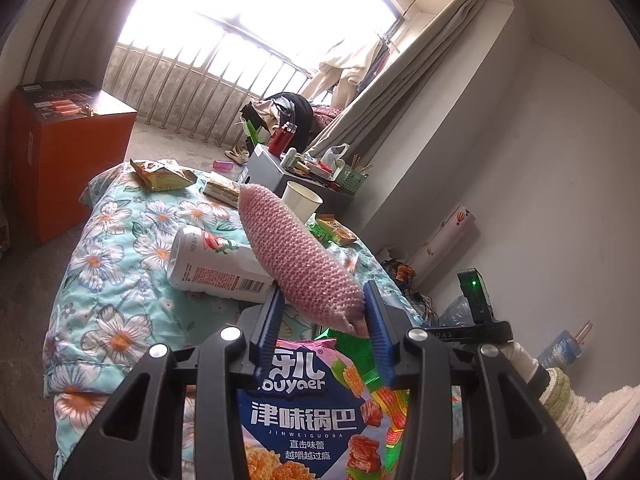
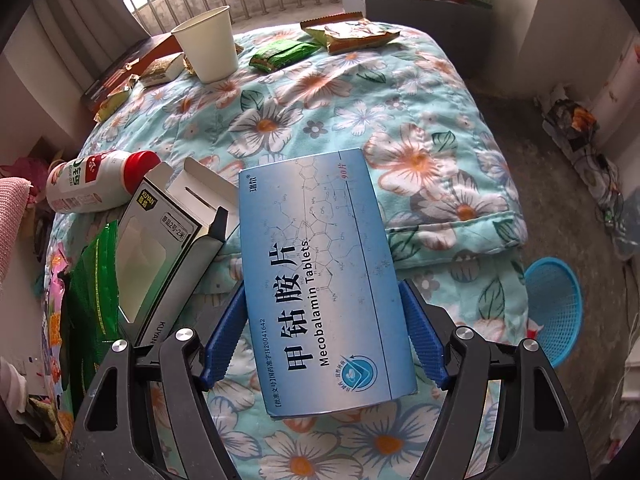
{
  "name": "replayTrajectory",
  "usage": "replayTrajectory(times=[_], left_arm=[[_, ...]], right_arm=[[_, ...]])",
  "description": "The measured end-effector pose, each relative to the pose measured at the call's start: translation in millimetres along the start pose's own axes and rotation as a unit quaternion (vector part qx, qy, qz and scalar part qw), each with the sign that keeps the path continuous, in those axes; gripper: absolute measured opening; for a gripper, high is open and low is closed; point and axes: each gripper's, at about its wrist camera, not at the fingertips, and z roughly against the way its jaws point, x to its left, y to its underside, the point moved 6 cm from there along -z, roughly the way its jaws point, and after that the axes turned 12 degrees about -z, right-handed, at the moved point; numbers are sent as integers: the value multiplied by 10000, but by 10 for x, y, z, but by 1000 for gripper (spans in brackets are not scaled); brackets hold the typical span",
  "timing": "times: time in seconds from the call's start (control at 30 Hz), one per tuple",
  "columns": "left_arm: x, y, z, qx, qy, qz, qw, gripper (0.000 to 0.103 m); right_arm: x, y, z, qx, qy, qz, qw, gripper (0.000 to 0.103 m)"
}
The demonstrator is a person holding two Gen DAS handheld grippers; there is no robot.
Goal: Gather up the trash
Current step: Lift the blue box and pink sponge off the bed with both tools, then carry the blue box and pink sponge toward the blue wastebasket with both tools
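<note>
While two grippers each hold one item, one paper cup [image 2: 208, 46] stands; one blue basket [image 2: 554, 308] waits.

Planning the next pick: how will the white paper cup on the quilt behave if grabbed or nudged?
The paper cup looks empty and thin-walled, so probably light and easy to crush. It stands upright on the soft quilt, narrow base down, so a nudge would likely tip it and let it roll.

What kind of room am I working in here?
Likely a lived-in bedroom: a floral quilt strewn with snack wrappers, a barred window with curtains, and a cluttered side table.
</note>
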Motion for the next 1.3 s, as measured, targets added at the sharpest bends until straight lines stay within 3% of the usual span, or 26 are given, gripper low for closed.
replayTrajectory(times=[0.23,0.93,1.0,1.3], left_arm=[[-76,-23,108,-84,-65,4,9999,39],[-503,-190,422,-335,-159,-223,9991,39],[-558,-199,446,-366,-168,-261,9988,39],[-826,-177,424,-302,-36,-418,9987,39]], right_arm=[[35,35,-53,56,23,112,9999,78],[-14,61,-95,-211,0,53,9998,77],[-23,69,-81,-213,-84,-7,9997,71],[-201,209,308,-452,-771,-503,9947,70]])
